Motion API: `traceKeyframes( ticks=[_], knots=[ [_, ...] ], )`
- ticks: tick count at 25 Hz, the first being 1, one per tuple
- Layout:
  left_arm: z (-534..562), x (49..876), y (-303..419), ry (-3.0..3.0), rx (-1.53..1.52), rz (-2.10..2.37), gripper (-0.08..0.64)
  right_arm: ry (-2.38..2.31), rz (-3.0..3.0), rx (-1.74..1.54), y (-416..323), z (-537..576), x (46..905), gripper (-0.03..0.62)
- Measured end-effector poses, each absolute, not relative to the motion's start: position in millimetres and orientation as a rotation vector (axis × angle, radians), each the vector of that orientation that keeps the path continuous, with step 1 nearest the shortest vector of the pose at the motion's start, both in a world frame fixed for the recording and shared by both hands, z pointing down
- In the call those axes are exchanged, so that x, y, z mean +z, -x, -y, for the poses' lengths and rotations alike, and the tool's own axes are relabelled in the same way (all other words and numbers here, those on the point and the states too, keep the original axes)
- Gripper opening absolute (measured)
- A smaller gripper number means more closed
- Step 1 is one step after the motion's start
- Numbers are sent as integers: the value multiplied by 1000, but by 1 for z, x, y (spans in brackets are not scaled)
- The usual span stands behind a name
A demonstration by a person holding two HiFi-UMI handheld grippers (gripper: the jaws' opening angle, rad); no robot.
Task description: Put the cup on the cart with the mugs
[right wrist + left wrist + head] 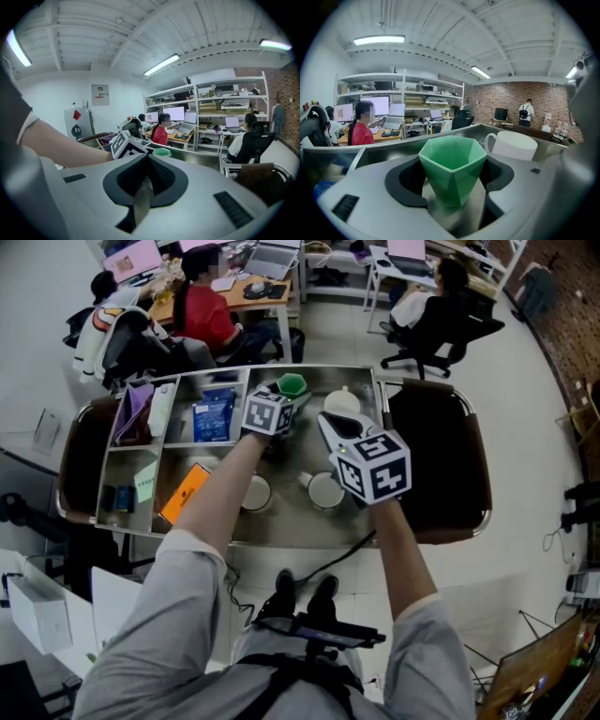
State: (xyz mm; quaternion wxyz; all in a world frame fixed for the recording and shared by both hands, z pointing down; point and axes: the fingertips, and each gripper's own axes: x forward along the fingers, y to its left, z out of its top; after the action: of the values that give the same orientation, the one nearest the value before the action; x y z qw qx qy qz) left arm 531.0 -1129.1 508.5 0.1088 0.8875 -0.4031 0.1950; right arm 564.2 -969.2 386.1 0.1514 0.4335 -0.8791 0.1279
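Note:
A green faceted cup [292, 385] sits between the jaws of my left gripper [284, 397], over the far middle of the steel cart tray [281, 526]. In the left gripper view the green cup [452, 168] stands upright with the black pads [405, 185] pressed on its lower sides. White mugs stand on the tray: one [342, 401] beside the cup, also the white mug [513, 145] behind it, and two nearer ones [255, 493], [325, 490]. My right gripper [335, 424] hovers over the tray's right part, its jaws [146, 180] shut with nothing between them.
The cart's left side has compartments with a blue packet [213, 415], an orange box [185, 491] and a purple item [136, 409]. Dark brown panels [441, 465] flank the tray. People sit at desks beyond; a black office chair [441, 334] stands close behind the cart.

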Motion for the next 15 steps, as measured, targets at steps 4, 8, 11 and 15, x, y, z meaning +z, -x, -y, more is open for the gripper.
traceKeyframes(
  ticks=[4,8,11,15],
  knots=[
    [1129,512,-530,-2577,560,1203,322,-1241,2528,371,-565,969,385,2],
    [1127,512,-533,-2573,556,1198,379,-1244,2532,374,-566,969,384,3],
    [1126,513,-536,-2579,555,1183,390,-1244,2532,377,-566,970,387,3],
    [1127,513,-536,-2569,544,1200,430,-1241,2531,382,-565,970,391,2]
  ],
)
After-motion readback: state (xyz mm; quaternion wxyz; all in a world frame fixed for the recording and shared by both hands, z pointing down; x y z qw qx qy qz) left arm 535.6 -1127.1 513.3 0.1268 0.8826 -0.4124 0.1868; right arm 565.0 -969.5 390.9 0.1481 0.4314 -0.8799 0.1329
